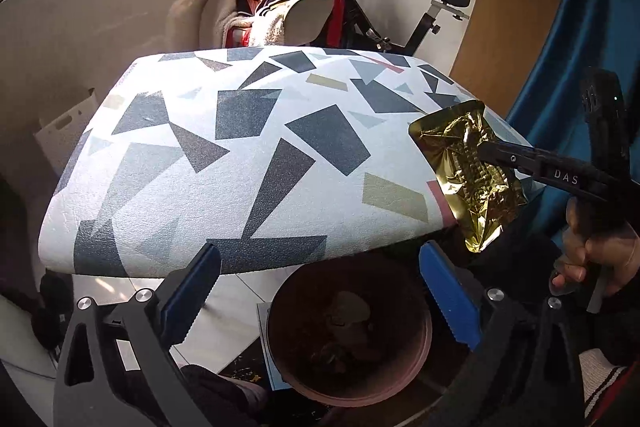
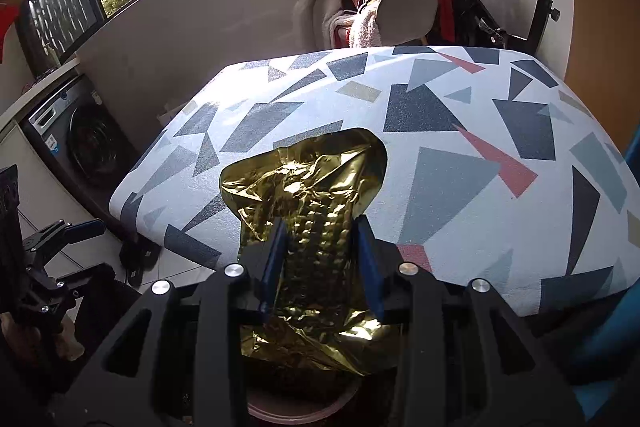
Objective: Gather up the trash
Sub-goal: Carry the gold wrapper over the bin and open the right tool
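- We hold a crumpled gold foil pouch (image 2: 308,211) in the right gripper (image 2: 322,259), its blue fingers (image 2: 276,259) closed narrow on the pouch's lower half — the trash is off the surface and in the air.
- Seen from the left wrist, the pouch (image 1: 468,171) hangs at about 3 o'clock, over the near right edge of the patterned surface (image 1: 240,163) and just above and to the right of the round bin (image 1: 348,343).
- The left gripper (image 1: 320,299) is empty, its fingers (image 1: 188,291) spread wide with nothing between them, poised over the bin's mouth.
- The bin sits on the floor at about 6 o'clock in the left view; something dark lies inside, too dim for us to name — we judge that some trash may already be in.
- In both views the surface top shows no other litter, so we judge this pouch to be the last visible piece; what remains is to carry it over the bin and let go.
- In the right view the pouch's long axis runs from 6 to 12 o'clock, along the fingers, its sealed end pointing away toward 12.
- In the left view the same axis slants from about 11 down to 5 o'clock, the lower corner pointing toward the bin.
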The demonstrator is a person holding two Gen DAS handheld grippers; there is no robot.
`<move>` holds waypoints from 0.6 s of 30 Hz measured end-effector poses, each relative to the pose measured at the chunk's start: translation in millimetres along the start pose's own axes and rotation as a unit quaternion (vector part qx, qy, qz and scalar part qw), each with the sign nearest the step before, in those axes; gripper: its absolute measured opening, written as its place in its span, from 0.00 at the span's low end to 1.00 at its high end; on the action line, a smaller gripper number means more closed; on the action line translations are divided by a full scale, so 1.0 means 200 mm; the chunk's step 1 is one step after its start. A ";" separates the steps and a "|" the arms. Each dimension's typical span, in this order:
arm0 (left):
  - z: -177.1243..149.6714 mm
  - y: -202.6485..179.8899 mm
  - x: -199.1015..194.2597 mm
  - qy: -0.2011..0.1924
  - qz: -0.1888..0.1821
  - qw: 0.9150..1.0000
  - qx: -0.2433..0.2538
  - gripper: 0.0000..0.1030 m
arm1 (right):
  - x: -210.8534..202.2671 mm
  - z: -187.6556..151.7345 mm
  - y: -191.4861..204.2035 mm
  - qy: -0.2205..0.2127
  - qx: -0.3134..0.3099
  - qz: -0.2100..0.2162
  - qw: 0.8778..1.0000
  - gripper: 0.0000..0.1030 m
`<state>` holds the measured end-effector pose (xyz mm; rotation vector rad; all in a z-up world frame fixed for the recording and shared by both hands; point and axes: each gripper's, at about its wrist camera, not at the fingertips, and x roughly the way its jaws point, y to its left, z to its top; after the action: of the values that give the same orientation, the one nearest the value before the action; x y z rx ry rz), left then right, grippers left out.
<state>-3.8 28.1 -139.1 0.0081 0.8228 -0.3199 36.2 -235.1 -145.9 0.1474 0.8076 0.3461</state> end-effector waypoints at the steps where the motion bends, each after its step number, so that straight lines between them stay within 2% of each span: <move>1: 0.00 0.01 -0.01 -0.002 0.008 1.000 -0.003 0.94 | 0.01 -0.01 0.01 0.003 -0.002 0.002 1.000 0.37; 9: 0.01 0.10 -0.05 -0.010 0.043 0.998 -0.034 0.94 | 0.08 -0.11 0.09 0.037 -0.020 0.013 0.999 0.37; 18: 0.00 0.14 -0.06 -0.005 0.049 0.997 -0.054 0.94 | 0.17 -0.23 0.21 0.086 -0.055 0.024 0.994 0.39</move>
<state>-4.2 58.2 -133.3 -0.0529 0.8263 -0.1825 14.1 -184.8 -189.7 0.0330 0.9534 0.4517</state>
